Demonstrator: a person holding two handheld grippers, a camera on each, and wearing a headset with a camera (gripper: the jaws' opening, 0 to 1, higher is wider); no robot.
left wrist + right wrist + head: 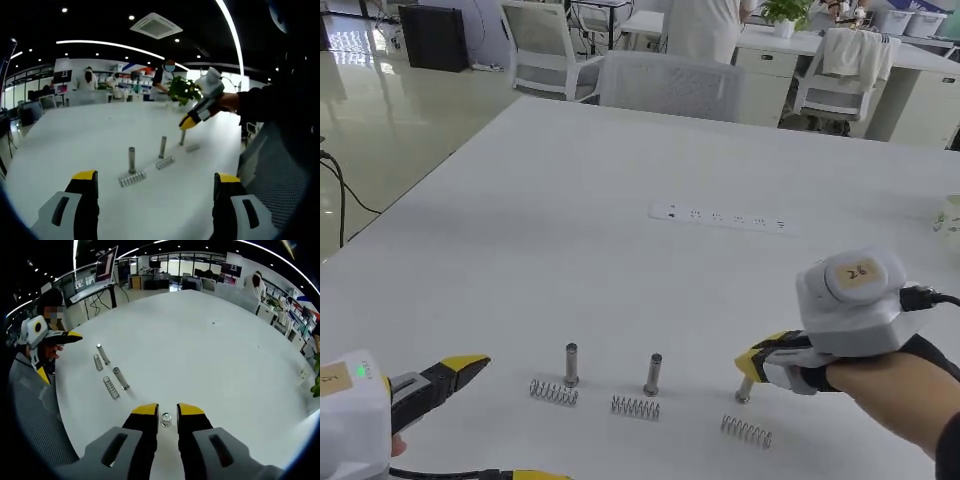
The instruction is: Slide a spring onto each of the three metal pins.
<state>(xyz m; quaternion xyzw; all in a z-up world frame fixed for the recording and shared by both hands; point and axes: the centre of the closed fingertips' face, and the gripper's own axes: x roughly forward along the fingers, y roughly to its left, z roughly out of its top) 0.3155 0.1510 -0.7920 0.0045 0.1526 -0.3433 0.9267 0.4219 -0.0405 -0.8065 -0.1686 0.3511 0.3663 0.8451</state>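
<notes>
Tools: a grey hand-held right gripper [167,412] and left gripper [156,176], both with yellow-tipped black jaws, are held low over the table.
Table: a wide white tabletop [620,180], with a flat white power strip [720,217] lying well beyond the work.
Room: an open office with grey mesh chairs [670,85], white desks, a glossy floor and a leafy green plant [184,90].
Right jaws: nearly together, one on each side of the top of the right-hand pin [744,390]. I cannot tell whether they press it.
Left jaws: spread wide, holding nothing, off to the left of the left-hand pin [571,364] and apart from it.
Pins: three short polished metal pins stand upright in a row, and the middle pin [653,373] stands free.
Springs: three small coiled wire springs lie flat on the table, one just in front of each pin: left spring [554,392], middle spring [635,407], right spring [746,431].
Writing: a round tan sticker [858,272] on the right gripper reads "26".
</notes>
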